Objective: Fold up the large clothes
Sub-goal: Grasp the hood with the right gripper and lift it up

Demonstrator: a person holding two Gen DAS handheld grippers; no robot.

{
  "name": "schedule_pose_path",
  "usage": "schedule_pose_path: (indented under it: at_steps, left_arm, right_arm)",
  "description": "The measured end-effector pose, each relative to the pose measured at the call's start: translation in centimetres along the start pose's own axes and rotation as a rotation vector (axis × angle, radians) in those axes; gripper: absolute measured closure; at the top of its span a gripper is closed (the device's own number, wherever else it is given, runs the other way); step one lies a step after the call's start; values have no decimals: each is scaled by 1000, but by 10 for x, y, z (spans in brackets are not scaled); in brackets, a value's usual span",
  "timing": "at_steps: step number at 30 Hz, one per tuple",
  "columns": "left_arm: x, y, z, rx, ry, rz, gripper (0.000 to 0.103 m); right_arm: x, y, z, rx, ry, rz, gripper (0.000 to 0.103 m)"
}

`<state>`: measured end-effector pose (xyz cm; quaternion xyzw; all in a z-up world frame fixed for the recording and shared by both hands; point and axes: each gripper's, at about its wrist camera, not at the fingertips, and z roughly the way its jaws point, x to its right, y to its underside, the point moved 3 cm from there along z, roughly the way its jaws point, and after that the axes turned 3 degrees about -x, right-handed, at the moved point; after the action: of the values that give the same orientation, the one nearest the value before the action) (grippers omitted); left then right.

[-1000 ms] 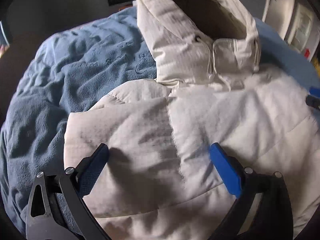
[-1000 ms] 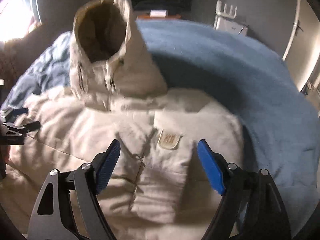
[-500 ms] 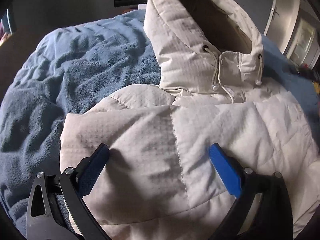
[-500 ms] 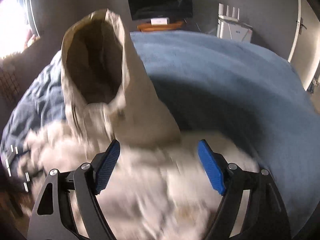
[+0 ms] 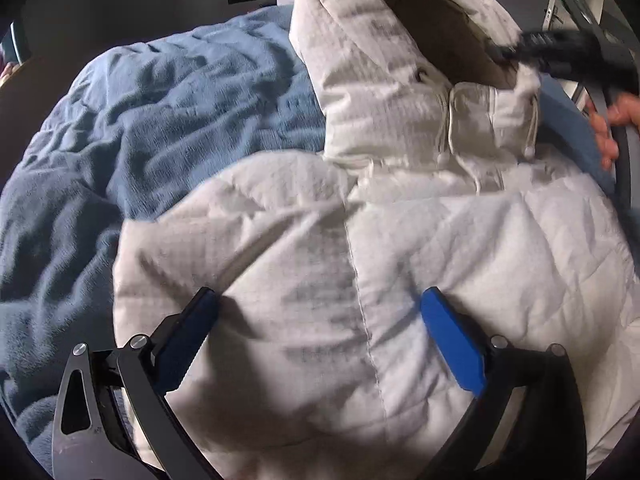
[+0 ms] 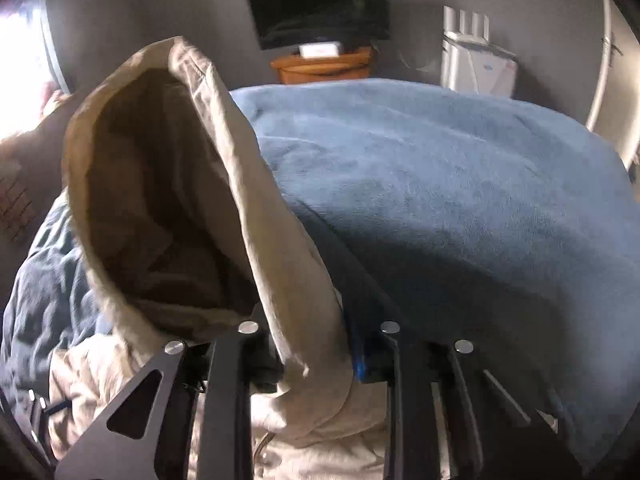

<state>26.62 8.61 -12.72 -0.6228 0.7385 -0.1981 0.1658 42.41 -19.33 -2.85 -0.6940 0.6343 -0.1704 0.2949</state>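
Observation:
A white quilted hooded jacket point(image 5: 360, 264) lies on a blue blanket point(image 5: 140, 128), its body folded and its hood point(image 5: 384, 64) standing up at the far end. My left gripper point(image 5: 316, 320) is open and hovers just over the jacket's shoulder area, holding nothing. My right gripper point(image 6: 316, 356) is shut on the right edge of the hood point(image 6: 256, 216) near its base. The right gripper also shows in the left wrist view point(image 5: 560, 56) at the hood's far rim, with a hand behind it.
The blue blanket point(image 6: 460, 184) covers the whole bed. Behind the bed stand a dark TV point(image 6: 320, 4) over an orange stand point(image 6: 324, 66) and a white appliance point(image 6: 476, 64) against the grey wall. A bright window point(image 6: 20, 72) is at the left.
My right gripper moved forward from the folded jacket body to the hood and shut on its edge. The left gripper stayed open over the jacket, shifting only slightly.

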Motion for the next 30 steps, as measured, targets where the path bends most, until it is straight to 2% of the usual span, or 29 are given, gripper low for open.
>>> schedule_pose_path:
  at_steps: [4,6,10,14,15,16,17,19,20,21,23,25,27,28,29,30]
  left_arm:
    - [-9,-37,-27,126,81,-89,7]
    - [-10,-61,-41,196,100,-107,7]
    - [1,-111,-76,361,2,-36,6]
    - [15,-135,-89,390,-69,69,7]
    - [22,-133,-92,393,-84,123,7]
    - [23,-131,-93,397,-87,157,17]
    - [30,-124,-95,396,-78,211,48]
    - [35,-108,-93,349,-87,258,81]
    - [37,-98,-95,338,-68,265,87]
    - [37,-87,-99,336,-49,266,88]
    - [36,-69,-104,328,-75,262,91]
    - [35,-45,-109,302,-61,241,91]
    - [36,-21,-112,257,-33,229,91]
    - [37,-13,-112,238,-21,227,91]
    - [39,-3,-112,219,-15,231,91]
    - [41,6,-112,207,-14,237,91]
  right_arm:
    - [-14,27,-37,109,-21,-113,90]
    - [-24,51,-57,163,-12,-191,90]
    - [-28,100,-77,195,-5,-275,91]
    - [-29,133,-84,175,-14,-298,91]
    - [-29,139,-84,170,-10,-305,91]
    - [-29,143,-84,168,-11,-305,91]
    - [-30,148,-85,166,-13,-302,91]
    - [-29,150,-87,162,-14,-288,91]
    - [-29,151,-88,159,-17,-280,91]
    - [-27,151,-90,155,-25,-263,91]
    - [-22,151,-93,143,-44,-238,89]
    - [-19,155,-100,128,-61,-210,81]
    - [-19,159,-109,112,-88,-197,64]
    - [-20,162,-115,111,-105,-198,48]
    - [-21,165,-121,113,-116,-203,37]
    - [-22,171,-130,121,-131,-217,34]
